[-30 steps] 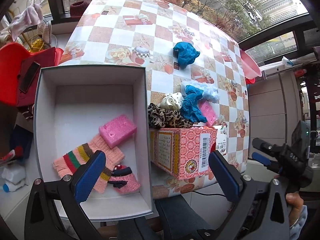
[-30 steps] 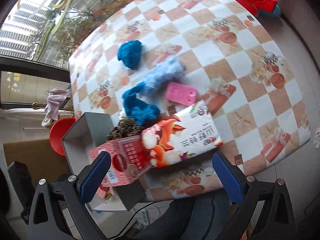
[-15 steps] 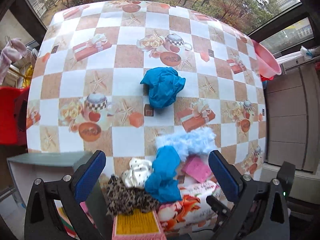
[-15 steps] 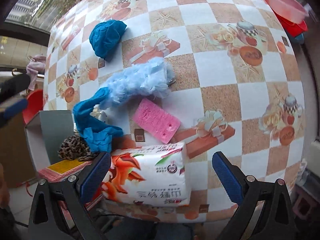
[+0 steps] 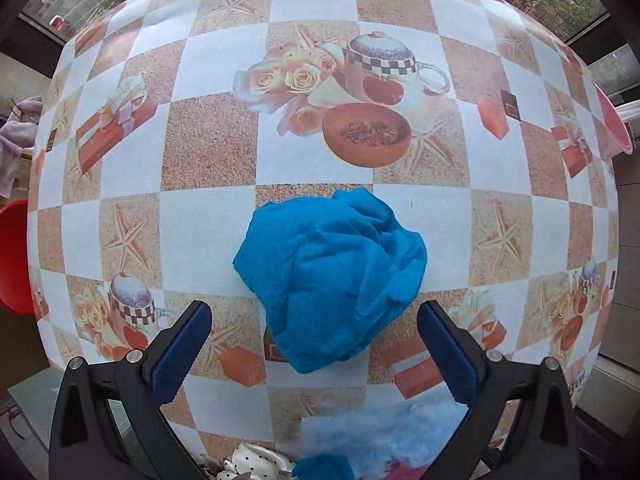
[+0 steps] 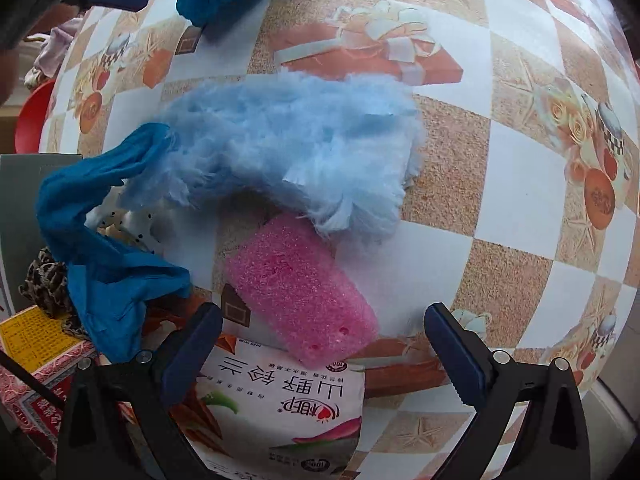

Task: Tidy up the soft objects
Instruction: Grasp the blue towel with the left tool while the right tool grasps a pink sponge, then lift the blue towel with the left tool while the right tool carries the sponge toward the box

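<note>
Left tongs (image 5: 314, 354) spread, blue cloth (image 5: 330, 276) on table (image 5: 208, 152) dead ahead between the tips; right tongs (image 6: 324, 350) spread over pink sponge (image 6: 298, 288), long axis diagonal to their gap.

Bright, soft daylight and a round, bulging picture.

Both views are bright and even, with only faint shadows. The table cloth (image 5: 208, 152) bends like a ball, and the corners go black. The blue cloth (image 5: 332, 272) looks sharp. The fluffy thing (image 5: 384, 436) at the bottom edge is blurry. The pink sponge (image 6: 300, 288) has a soft shadow beside it.
</note>
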A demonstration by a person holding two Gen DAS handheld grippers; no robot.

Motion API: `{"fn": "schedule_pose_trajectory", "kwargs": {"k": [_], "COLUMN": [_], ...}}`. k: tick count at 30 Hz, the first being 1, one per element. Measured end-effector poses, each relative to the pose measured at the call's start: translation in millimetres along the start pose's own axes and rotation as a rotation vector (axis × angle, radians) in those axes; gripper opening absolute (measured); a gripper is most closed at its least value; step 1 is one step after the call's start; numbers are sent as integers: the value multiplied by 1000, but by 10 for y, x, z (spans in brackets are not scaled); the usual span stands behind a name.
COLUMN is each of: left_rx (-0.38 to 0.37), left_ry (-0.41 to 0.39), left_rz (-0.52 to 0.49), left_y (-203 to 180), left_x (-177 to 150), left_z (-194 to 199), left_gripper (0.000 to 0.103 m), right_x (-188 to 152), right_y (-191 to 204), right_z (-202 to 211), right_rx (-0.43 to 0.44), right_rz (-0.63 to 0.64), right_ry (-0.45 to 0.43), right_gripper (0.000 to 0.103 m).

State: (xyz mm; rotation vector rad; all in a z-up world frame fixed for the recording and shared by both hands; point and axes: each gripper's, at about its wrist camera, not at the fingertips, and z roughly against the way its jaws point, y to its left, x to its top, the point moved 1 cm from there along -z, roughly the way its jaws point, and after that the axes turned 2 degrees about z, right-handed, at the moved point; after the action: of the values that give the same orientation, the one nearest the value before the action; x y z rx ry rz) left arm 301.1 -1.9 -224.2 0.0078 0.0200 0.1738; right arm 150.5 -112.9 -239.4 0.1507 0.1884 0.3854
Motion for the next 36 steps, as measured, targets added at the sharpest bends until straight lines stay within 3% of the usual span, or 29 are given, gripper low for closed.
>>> {"fn": "schedule_pose_trajectory", "kwargs": {"k": [3,5,6,9,10,11,17,27,36], "left_rx": [25,41,19,-19,-19,-23,-78,-158,-228], "left_ry": [8,9,5,-23,-28,-22,-57,-137,-125], "left_rz": [5,3,9,6,-16,-34,-89,-254,-430], "left_y": [10,16,35,34,4,-18,-113,-374,-652], "left_x": [41,54,57,50,50,42,-103,-633,-1573], "left_z": [-93,-128,-125,-56,-33,-20,247,933,1261], "left_gripper": [95,88,85,52,33,30,29,29,29], "right_x": [-30,-66,-81,-106,-98,-109,-272,-599,-1096], "right_y": [3,6,10,-7,-52,-110,-410,-773,-898], "right_z": [-50,-39,-21,90,102,101,259,656,874], "right_rx": [-35,-60,-76,-123,-91,-58,53,88,92], "right_rz": [13,23,33,51,34,5,-130,-324,-466], "right_ry": [-3,-20,-32,-83,-86,-85,-154,-250,-265], "right_gripper": [100,94,86,54,54,54,53,53,53]}}
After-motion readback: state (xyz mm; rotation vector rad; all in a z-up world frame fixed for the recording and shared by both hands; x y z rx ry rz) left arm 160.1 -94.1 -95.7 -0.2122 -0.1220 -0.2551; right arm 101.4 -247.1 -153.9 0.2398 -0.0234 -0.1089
